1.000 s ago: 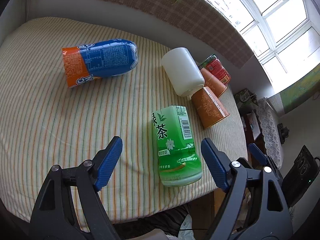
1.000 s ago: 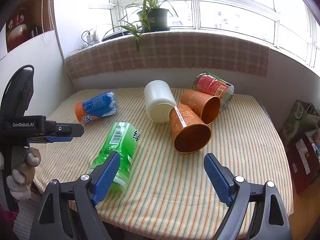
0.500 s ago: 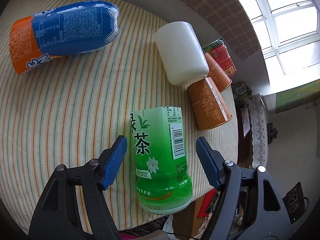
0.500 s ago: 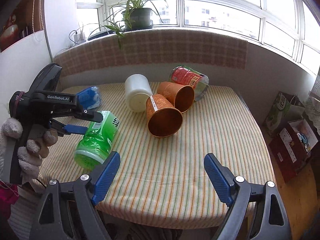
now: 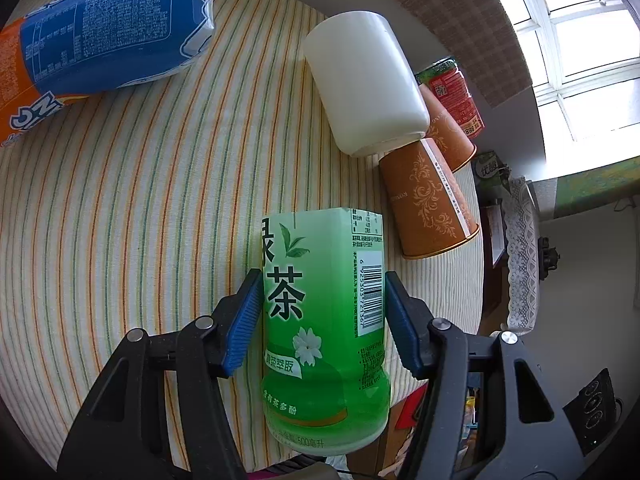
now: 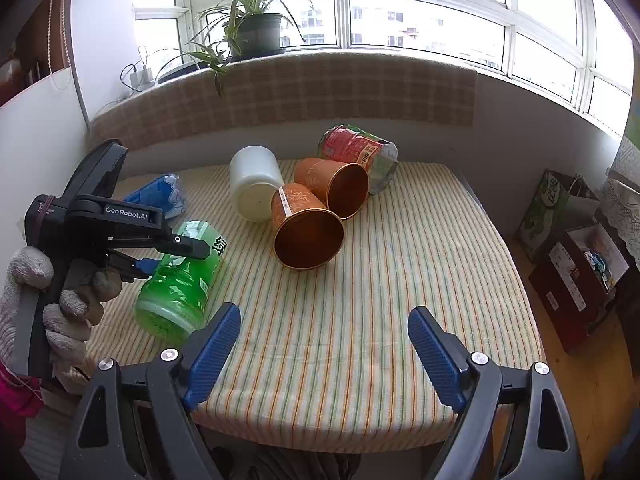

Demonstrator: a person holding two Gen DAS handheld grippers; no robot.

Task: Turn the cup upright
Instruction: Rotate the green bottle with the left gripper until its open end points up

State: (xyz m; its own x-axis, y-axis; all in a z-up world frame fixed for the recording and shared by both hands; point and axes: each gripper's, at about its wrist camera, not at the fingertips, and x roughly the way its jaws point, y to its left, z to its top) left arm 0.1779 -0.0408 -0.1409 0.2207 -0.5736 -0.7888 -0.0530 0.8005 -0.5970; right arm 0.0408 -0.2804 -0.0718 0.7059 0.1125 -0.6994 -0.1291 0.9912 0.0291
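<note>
A green tea-label cup [image 5: 324, 320] lies on its side near the table's front left edge; it also shows in the right wrist view [image 6: 180, 276]. My left gripper [image 5: 323, 312] has closed on its sides, both blue pads touching it; this gripper shows in the right wrist view [image 6: 160, 252] too. My right gripper [image 6: 320, 348] is open and empty above the striped tablecloth [image 6: 380, 300], right of the green cup.
Lying on their sides: a white cup [image 5: 364, 84], two orange paper cups [image 6: 306, 228] [image 6: 336, 186], a red-label cup [image 6: 356, 152], a blue-orange cup [image 5: 100, 36]. A potted plant [image 6: 252, 32] stands on the sill. Bags and boxes [image 6: 576, 248] stand right of the table.
My left gripper moved forward over the green cup and closed its pads on it. My right gripper pulled back slightly and stayed open.
</note>
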